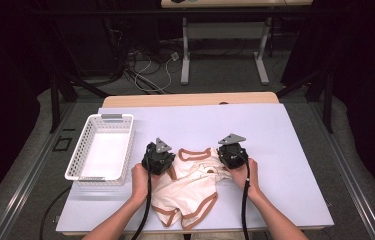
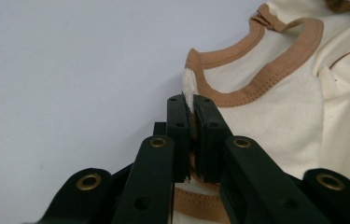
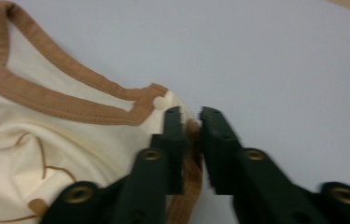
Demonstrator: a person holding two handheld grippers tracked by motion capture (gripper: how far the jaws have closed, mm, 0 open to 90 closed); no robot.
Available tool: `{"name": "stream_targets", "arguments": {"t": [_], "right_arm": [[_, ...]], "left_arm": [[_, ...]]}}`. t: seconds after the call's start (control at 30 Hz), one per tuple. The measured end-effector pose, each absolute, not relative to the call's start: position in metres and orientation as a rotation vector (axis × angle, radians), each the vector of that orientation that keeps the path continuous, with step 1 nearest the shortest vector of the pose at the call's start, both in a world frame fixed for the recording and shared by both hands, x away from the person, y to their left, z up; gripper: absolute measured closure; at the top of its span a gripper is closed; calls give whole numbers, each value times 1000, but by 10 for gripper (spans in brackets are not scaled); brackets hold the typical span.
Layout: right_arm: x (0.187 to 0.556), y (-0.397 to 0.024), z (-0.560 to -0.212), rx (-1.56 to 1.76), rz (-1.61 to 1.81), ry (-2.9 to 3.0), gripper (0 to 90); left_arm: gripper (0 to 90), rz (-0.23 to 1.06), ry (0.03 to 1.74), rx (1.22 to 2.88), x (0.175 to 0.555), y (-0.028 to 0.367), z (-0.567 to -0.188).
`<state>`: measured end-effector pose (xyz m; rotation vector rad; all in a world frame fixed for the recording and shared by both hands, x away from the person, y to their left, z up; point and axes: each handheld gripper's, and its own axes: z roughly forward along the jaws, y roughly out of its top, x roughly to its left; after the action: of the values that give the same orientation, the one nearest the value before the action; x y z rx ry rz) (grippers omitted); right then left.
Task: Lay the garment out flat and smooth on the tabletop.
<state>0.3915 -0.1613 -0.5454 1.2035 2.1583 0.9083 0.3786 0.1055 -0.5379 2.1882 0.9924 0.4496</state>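
In the high view both forearms come in from the bottom edge and angle inward, each hand wrapped around a gripper near the middle of the frame. The left gripper sits at the left shoulder of a cream baby garment with tan trim; the right gripper sits at its right shoulder. The garment lies crumpled on the pale counter, just below centre, between the hands.

In the left gripper view the jaws stand close together, pinching a fold of cream cloth that pokes up between their tips, beside the tan neckline. In the right gripper view the jaws stand a little apart, with tan trim lying in the gap near a small white snap; whether the pads press on it cannot be told, and that view is blurred.

A white slatted basket stands at centre left. The gripper bodies hide the garment's shoulder corners from above.
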Motion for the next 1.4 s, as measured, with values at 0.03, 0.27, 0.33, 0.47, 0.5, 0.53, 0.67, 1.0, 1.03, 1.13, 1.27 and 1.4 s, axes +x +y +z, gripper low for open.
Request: {"name": "stream_targets", "arguments": {"t": [0.03,0.27,0.33,0.47,0.5,0.53,0.67,1.0,1.03,1.13,1.27,1.4], "right_arm": [[393,-163,-546,1212,917,2158,674],[409,-152,-548,1209,949,2198,477],[415,-149,-554,1222,920,2211,456],[420,-152,-561,1250,937,2228,526],[419,-153,-560,1255,939,2230,591],[418,-153,-560,1248,940,2227,675],[418,-162,-561,1290,988,2212,816],[397,-156,-540,1164,981,2113,873],[395,-156,-537,1147,977,2101,874],[395,-155,-528,1119,979,2067,875],[408,-153,-507,1087,980,2008,875],[441,-147,-478,1058,942,1938,874]], "left_arm": [[854,445,993,2194,379,105,-538],[848,401,1011,2204,383,104,-543],[848,398,1011,2208,383,104,-543],[849,390,1007,2214,383,104,-543],[849,393,1005,2214,383,104,-543],[849,386,1006,2213,383,103,-543],[852,389,995,2214,381,103,-543],[856,452,981,2152,377,107,-533],[856,450,985,2146,377,107,-531],[856,476,985,2123,383,107,-520],[856,552,988,2101,403,105,-495],[855,686,1014,2099,441,99,-464]]}}
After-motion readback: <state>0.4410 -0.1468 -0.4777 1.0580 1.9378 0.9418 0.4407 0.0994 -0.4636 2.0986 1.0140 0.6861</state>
